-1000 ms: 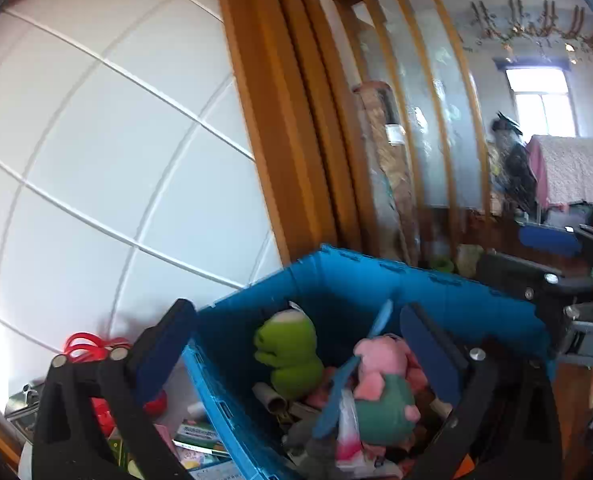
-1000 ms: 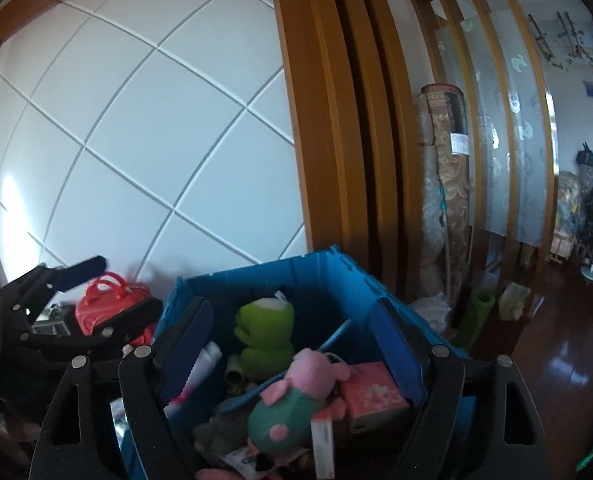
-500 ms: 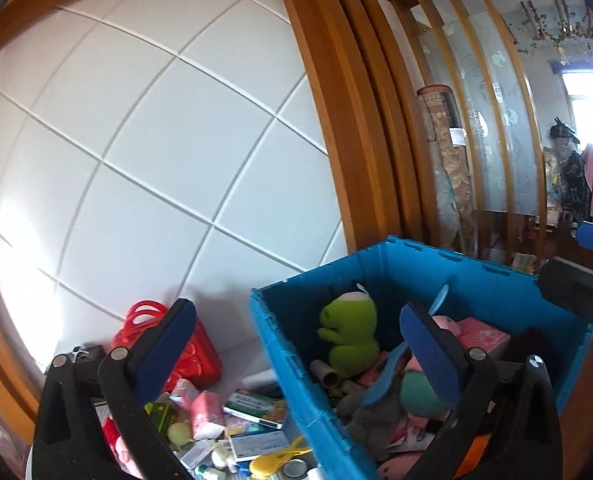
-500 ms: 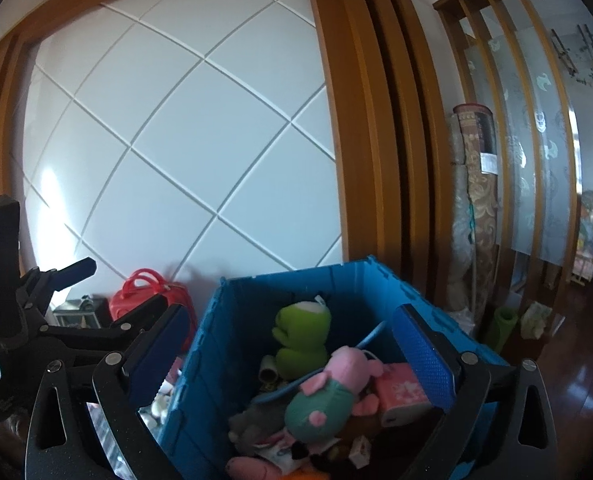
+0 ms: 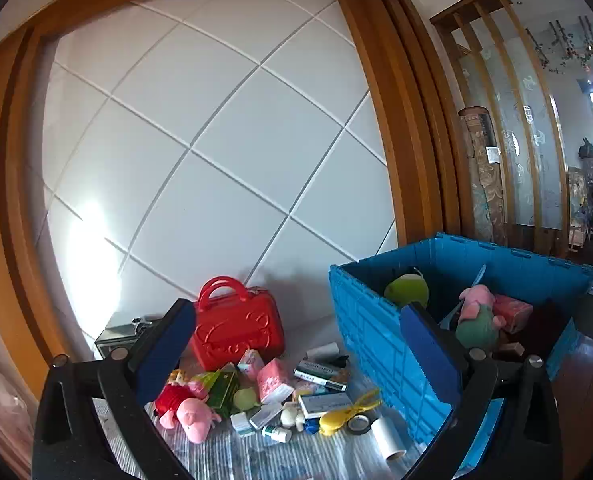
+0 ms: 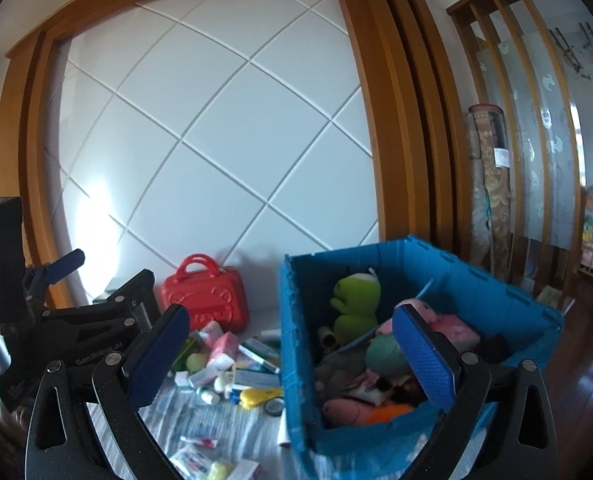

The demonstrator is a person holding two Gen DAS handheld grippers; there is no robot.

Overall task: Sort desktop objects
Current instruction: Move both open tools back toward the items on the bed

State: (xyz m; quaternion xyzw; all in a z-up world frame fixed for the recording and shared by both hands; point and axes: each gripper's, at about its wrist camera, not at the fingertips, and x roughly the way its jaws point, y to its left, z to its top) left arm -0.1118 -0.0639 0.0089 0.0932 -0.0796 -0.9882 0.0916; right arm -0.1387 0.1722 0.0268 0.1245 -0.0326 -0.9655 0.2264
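A blue crate stands on the table's right, holding a green frog plush, a pink pig plush and other toys. Left of it lies a pile of small objects: a red toy case, a pink plush, a pink box, a yellow item and a tape roll. My left gripper is open and empty above the pile. My right gripper is open and empty over the crate's left wall. The left gripper also shows in the right wrist view.
A white panelled wall with a wooden frame stands behind the table. The table has a striped plastic cover. A grey box sits at the back left. A wooden slat screen and dark floor lie to the right.
Both grippers have swung left and pulled back. The crate has shifted to the right of both views and the pile of small objects has come into sight. Both stay open.
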